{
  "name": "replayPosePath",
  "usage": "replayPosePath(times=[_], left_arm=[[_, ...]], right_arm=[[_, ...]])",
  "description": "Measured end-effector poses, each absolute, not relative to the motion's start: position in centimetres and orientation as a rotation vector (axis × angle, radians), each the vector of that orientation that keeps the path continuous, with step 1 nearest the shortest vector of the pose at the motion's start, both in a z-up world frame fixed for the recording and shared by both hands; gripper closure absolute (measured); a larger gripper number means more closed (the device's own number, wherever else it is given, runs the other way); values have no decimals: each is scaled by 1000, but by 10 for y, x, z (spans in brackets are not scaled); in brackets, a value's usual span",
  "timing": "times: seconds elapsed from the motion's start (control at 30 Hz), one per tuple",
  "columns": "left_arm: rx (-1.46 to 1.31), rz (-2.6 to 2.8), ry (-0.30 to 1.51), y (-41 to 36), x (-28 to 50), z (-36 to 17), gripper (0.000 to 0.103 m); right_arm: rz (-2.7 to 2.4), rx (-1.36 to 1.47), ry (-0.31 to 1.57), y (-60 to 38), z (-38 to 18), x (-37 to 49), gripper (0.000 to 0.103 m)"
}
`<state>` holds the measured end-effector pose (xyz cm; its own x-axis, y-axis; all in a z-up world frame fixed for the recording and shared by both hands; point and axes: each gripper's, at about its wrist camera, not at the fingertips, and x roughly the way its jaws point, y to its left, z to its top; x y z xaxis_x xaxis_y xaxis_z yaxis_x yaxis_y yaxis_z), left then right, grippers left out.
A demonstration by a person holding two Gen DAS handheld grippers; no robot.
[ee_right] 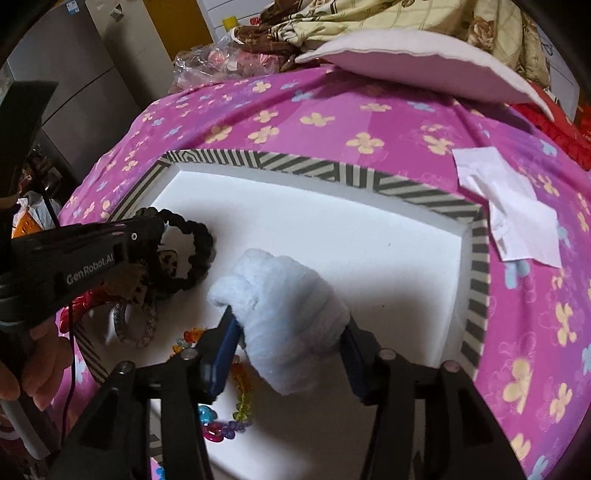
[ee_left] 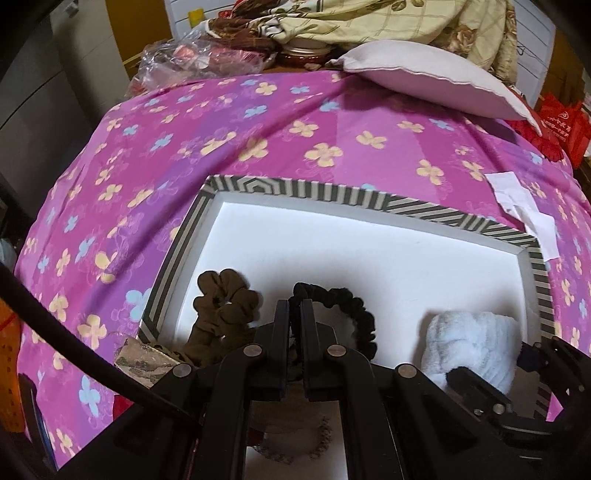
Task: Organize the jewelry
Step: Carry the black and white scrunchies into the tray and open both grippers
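Observation:
A shallow white tray with a black-and-white striped rim [ee_left: 354, 195] [ee_right: 325, 170] lies on a pink flowered bedspread. My left gripper [ee_left: 294, 308] is shut on a black scrunchie [ee_left: 351, 310], which also shows in the right wrist view [ee_right: 199, 236], held over the tray's near left part. A brown scrunchie [ee_left: 221, 299] lies just left of it. My right gripper [ee_right: 288, 332] is shut on a fluffy pale blue scrunchie [ee_right: 280, 317], seen in the left wrist view [ee_left: 476, 343] at the tray's right. Coloured bead bracelets [ee_right: 236, 402] lie under it.
A white pillow [ee_left: 424, 77] and piled bedding [ee_left: 369, 18] sit at the far edge of the bed. A crumpled white paper [ee_right: 509, 206] lies right of the tray. A patterned hair tie [ee_right: 136, 325] lies at the tray's near left.

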<state>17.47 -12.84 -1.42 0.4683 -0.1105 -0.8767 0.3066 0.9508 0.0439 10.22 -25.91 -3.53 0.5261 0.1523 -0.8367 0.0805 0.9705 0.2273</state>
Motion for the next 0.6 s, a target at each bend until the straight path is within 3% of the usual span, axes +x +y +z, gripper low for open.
replayPosePath(times=[0.13,0.3,0.6], left_arm=[[180,-255,1060,-123,174,-17,76],[148,-257,1067,-119,171,-15,57],[151,-277,1037,-118,150,2,54]], right_arm=[[67,296,977,-266,-27,92,38],[60,299,935,-272,-12,77,33],[29,318,911,-276,-1,53,32]])
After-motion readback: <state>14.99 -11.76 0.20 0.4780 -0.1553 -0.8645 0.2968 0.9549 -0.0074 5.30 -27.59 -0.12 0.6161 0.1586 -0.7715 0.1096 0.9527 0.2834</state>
